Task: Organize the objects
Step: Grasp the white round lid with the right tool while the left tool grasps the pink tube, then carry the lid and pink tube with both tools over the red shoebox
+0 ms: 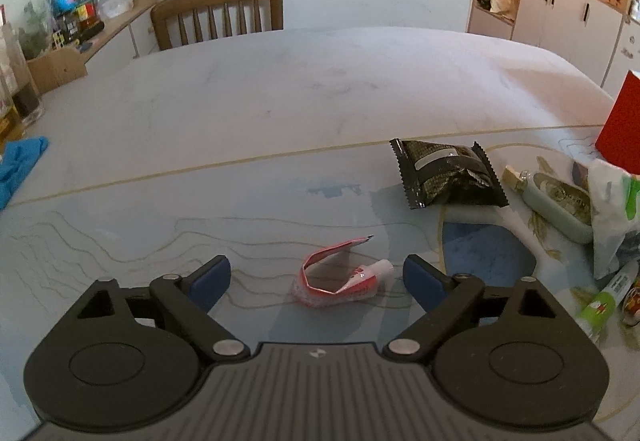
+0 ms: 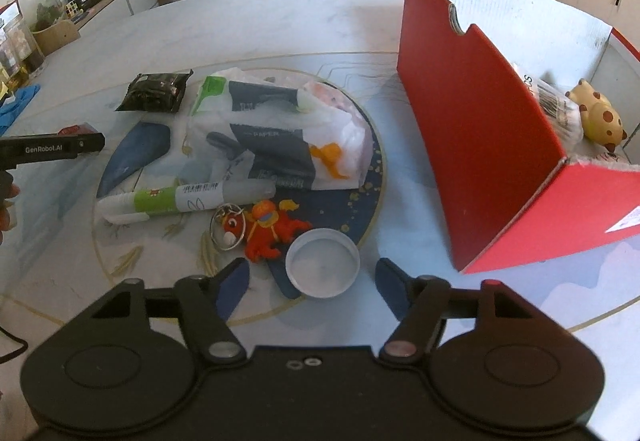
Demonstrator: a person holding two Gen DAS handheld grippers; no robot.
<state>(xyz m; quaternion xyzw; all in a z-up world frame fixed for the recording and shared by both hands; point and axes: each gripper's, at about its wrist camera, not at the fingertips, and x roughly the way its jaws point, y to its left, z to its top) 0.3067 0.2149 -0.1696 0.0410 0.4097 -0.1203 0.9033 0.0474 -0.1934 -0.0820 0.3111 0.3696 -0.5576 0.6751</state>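
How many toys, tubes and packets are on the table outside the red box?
Toys: 1, the orange keychain toy
Tubes: 2, the squeezed red tube and the green-and-white tube
Packets: 2, the black foil packet and the tissue pack
Total: 5

The table has a smooth, faintly glossy top with a printed pattern. The crumpled red tube looks like soft, slightly shiny plastic; the black snack packet is glossy, crinkled foil-like film. The red box is matt cardboard, white inside. The white cap is smooth matt plastic, the tissue pack thin, wrinkled plastic wrap, the orange keychain figure rubbery with a metal ring. The chair is varnished wood. Each gripper's 2 fingers carry matt blue pads on matt black plastic.
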